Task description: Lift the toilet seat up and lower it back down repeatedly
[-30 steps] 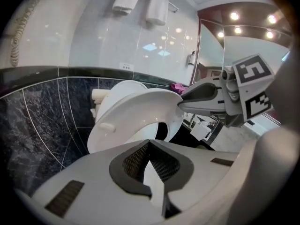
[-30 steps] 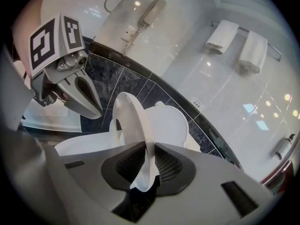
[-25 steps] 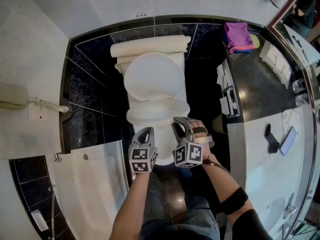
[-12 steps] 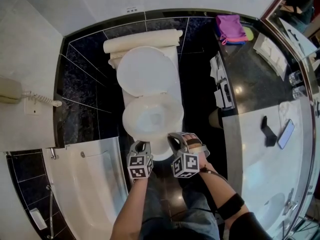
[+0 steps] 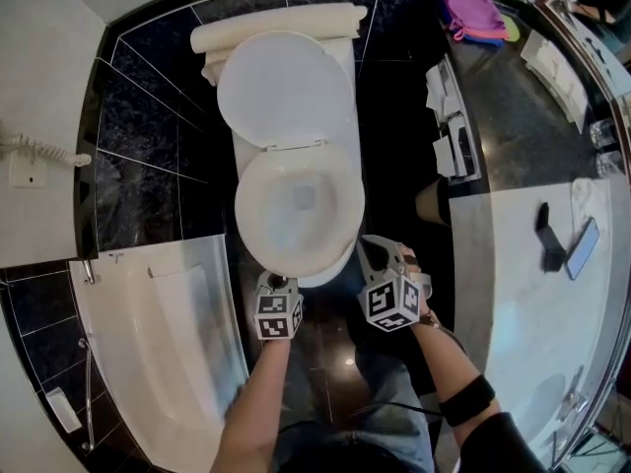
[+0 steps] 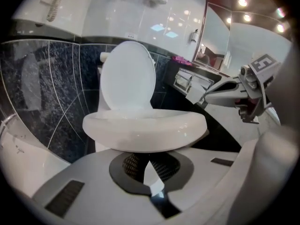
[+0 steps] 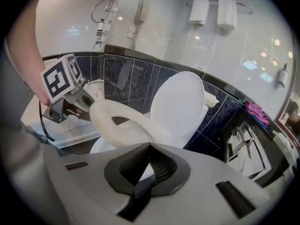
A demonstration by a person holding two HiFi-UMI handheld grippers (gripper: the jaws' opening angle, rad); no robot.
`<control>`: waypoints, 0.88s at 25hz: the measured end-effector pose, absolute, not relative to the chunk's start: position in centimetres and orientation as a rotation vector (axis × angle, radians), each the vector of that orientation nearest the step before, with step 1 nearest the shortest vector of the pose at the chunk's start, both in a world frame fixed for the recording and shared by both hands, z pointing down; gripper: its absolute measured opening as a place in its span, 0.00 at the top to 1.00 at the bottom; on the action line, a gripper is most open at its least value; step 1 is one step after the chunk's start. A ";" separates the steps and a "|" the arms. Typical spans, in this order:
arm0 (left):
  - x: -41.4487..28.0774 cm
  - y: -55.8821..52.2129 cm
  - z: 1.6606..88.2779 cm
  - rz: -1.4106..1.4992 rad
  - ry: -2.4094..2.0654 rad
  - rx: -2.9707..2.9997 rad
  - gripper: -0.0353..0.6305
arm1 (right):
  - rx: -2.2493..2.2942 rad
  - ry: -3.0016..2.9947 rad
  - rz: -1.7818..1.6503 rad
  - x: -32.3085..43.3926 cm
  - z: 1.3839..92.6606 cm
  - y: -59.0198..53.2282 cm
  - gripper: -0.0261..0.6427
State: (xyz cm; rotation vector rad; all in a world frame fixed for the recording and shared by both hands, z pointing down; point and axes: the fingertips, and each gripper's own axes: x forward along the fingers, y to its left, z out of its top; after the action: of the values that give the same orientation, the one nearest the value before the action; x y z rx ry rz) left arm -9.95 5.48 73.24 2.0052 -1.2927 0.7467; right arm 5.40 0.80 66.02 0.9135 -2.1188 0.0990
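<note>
The white toilet seat (image 5: 347, 215) lies low over the bowl, and the lid (image 5: 286, 87) stands up against the cistern. My left gripper (image 5: 279, 284) is at the seat's front edge, just below the rim (image 6: 145, 130); its jaws look shut with nothing in them. My right gripper (image 5: 380, 254) hangs apart from the bowl at its front right. Its jaws have just been closing and are shut, with nothing between them (image 7: 149, 165). From the right gripper view the seat ring (image 7: 117, 121) shows with the left gripper (image 7: 89, 109) at its near edge.
A white bathtub (image 5: 158, 343) runs along the left of the toilet. On the right a counter (image 5: 532, 264) holds a phone (image 5: 584, 247) and a pink cloth (image 5: 471, 10). A small bin (image 5: 432, 203) stands between toilet and counter. The person's legs are below the grippers.
The seat has come down from half raised to low over the bowl. Both grippers sank with it and drew back to the bowl's front.
</note>
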 end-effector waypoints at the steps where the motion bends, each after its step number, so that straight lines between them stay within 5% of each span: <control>1: -9.9 6.6 74.5 0.767 -1.281 1.998 0.95 | 0.929 -2.118 0.122 5.6 66.8 0.9 0.94; 22: -9.0 15.1 94.0 1.036 -1.125 1.889 0.96 | 0.902 -2.116 0.228 5.4 81.7 4.2 0.93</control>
State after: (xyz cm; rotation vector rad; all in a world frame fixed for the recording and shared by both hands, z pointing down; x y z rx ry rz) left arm -9.04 15.10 94.03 1.8894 -1.1250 1.0356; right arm 5.35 4.19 81.74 0.9018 -2.1158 0.2280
